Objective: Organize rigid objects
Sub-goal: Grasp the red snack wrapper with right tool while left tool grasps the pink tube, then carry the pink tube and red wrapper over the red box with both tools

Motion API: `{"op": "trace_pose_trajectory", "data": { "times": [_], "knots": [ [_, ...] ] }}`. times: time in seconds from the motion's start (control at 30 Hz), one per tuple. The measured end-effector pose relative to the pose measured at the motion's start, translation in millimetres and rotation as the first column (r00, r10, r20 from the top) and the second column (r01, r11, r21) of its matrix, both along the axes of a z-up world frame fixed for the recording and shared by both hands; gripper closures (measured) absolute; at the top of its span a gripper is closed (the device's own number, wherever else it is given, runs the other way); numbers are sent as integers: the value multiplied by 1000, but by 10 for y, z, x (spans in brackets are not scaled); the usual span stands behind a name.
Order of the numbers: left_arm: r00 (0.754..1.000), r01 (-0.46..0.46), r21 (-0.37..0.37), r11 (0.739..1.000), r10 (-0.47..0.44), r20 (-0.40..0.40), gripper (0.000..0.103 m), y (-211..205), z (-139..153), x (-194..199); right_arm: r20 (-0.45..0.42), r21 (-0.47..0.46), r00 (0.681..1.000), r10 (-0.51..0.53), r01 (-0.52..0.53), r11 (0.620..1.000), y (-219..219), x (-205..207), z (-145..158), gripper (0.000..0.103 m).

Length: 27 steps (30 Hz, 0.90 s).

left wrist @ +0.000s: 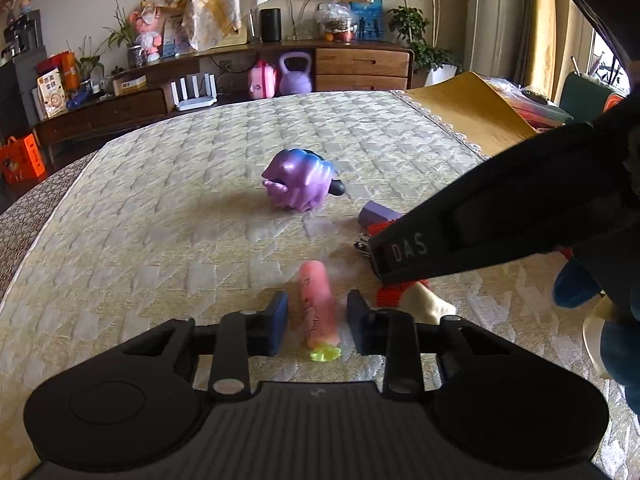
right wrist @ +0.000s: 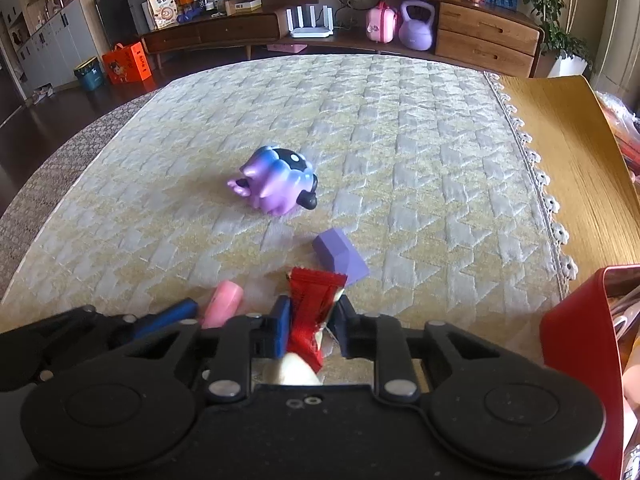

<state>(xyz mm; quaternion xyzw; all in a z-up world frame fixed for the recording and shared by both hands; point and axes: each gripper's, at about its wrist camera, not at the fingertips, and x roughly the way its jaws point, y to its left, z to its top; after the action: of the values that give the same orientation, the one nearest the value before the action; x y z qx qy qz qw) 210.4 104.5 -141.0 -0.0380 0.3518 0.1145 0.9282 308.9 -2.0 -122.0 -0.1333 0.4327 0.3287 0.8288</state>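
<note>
1. Low centre, your left gripper (left wrist: 316, 326) is open, straddling the pink tube (left wrist: 316, 304): light, stiff, likely slick; take it mid-body.
2. Your right gripper (right wrist: 310, 322) is clamped on the red wrapper (right wrist: 310, 312); whatever sits beneath it is hidden.
3. Further up: purple block (right wrist: 340, 258), then purple toy (right wrist: 276, 184), on the surface (right wrist: 400, 140).

In the right wrist view, the toy figure (right wrist: 274, 184) is lying mid-frame on the quilted cloth (right wrist: 400, 140), the block (right wrist: 340, 259) sitting lower right of it, the tube (right wrist: 222, 304) lower left.
</note>
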Motion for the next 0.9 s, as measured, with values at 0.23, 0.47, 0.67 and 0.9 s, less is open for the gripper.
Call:
{"op": "trace_pose_trajectory", "data": {
  "times": [0.23,0.47,0.67,0.9],
  "knots": [
    [1000,16,-22,1000,-16,3,88,41,3,16,3,43,999,-33,32,999,-100,27,72,84],
    [1000,6,-61,998,-6,1,88,96,111,-44,-8,106,998,-65,65,992,-328,15,259,84],
    [1000,11,-86,996,-12,-1,88,99,267,-146,-15,125,998,-66,68,990,-608,-80,424,84],
    [1000,22,-128,992,-23,-10,88,69,478,-265,-34,155,995,-90,94,983,-1004,-194,600,84]
  ]
}}
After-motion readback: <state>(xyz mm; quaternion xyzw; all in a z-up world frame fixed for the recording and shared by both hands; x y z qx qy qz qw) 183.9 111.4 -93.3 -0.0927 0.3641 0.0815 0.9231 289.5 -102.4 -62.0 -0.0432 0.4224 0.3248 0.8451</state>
